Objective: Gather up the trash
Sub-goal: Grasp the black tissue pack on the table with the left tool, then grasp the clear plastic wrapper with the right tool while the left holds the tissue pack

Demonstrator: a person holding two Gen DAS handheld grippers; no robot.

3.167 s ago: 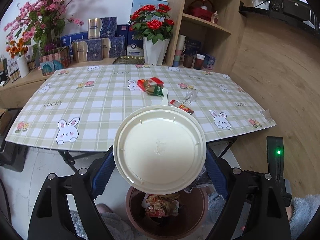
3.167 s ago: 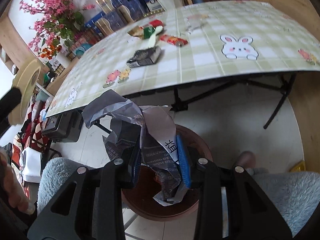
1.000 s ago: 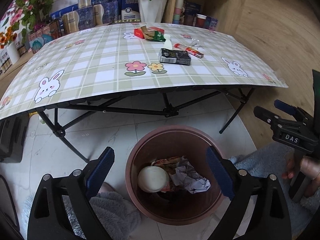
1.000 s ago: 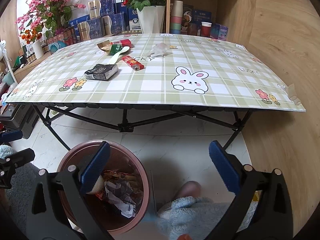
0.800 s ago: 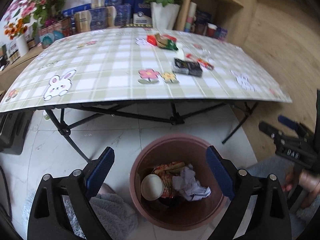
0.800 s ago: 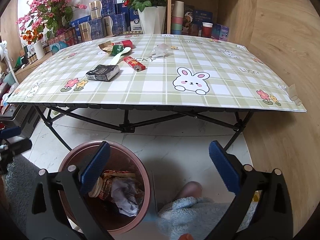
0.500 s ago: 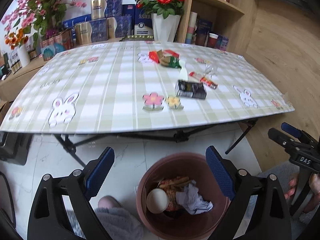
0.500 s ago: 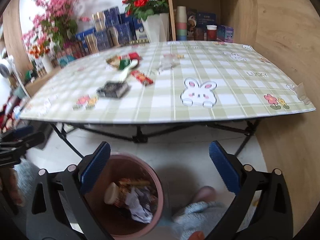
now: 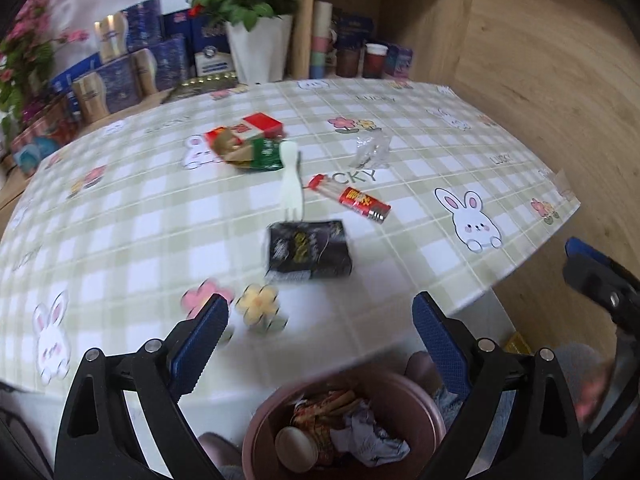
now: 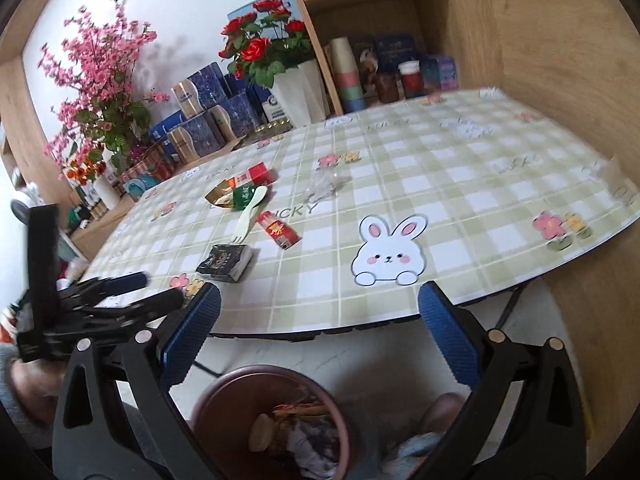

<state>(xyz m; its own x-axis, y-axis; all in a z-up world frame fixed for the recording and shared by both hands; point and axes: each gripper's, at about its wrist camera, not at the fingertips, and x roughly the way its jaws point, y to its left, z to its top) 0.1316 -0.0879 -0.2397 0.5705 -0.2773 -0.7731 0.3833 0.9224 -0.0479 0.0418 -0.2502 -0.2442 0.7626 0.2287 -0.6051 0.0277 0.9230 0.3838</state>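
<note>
We note both tools empty and spread wide. The left gripper (image 9: pixel 320 344) hangs over the near edge of the table (image 9: pixel 120 216), jaws well apart, nothing between them; the right gripper (image 10: pixel 320 334) sits the same way, jaws apart, over the table edge near the printed rabbit.

Below both, on the floor just in front of the table, stands the brown bin (image 9: pixel 420 400). Inside it we see a crumpled paper (image 9: pixel 372 438), a round pale lid or cup and some printed wrappers (details blurred).

Trash on the table: a black packet (image 9: pixel 308 250) lies nearest the edge, just beyond the left gripper. Past it, a white plastic fork (image 9: pixel 290 178), its tines pointing toward the packet. Beside the fork, a red lighter (image 9: pixel 354 200) lies at an angle. Farther back, a clear crumpled wrapper (image 9: pixel 372 150), and a cluster of a red box (image 9: pixel 260 126) with green and gold wrappers (image 9: pixel 256 154) touching it.

In the right wrist view the left gripper appears at the left edge, held in a hand (image 10: pixel 24 380). Vases of flowers and boxes stand behind the table.
</note>
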